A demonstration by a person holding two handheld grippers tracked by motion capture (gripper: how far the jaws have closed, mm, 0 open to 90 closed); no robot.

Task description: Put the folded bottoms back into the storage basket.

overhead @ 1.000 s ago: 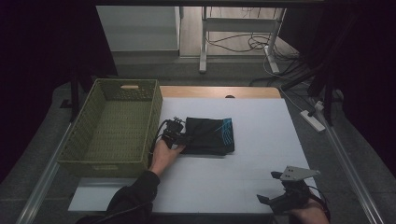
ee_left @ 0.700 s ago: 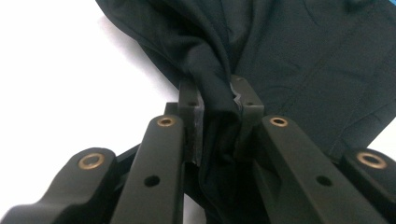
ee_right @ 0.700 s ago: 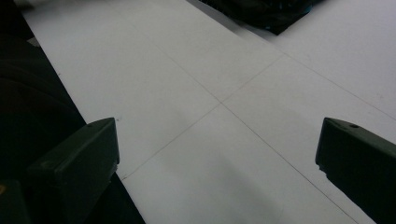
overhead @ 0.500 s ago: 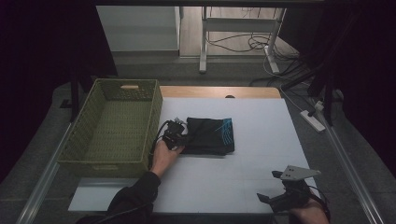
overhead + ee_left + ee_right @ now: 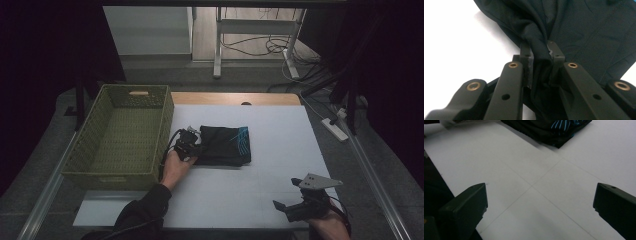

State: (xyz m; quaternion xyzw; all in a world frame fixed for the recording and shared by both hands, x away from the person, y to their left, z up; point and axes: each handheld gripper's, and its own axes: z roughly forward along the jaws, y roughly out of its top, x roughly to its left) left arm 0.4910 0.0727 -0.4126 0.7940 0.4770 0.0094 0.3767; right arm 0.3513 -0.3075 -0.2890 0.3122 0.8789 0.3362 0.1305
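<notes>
Left gripper view: left hand-held gripper (image 5: 540, 53) clamps fold of black garment (image 5: 584, 30) at its left edge, worktop (image 5: 280, 130) centre. Right hand-held gripper (image 5: 540, 202) wide, empty. Risk: thin pinch slips, garment unfolds when lifted.

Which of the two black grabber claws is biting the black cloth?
The left gripper: its jaws pinch a fold of the black cloth with blue stripes. The right gripper hangs open above the white table, apart from the cloth.
</notes>
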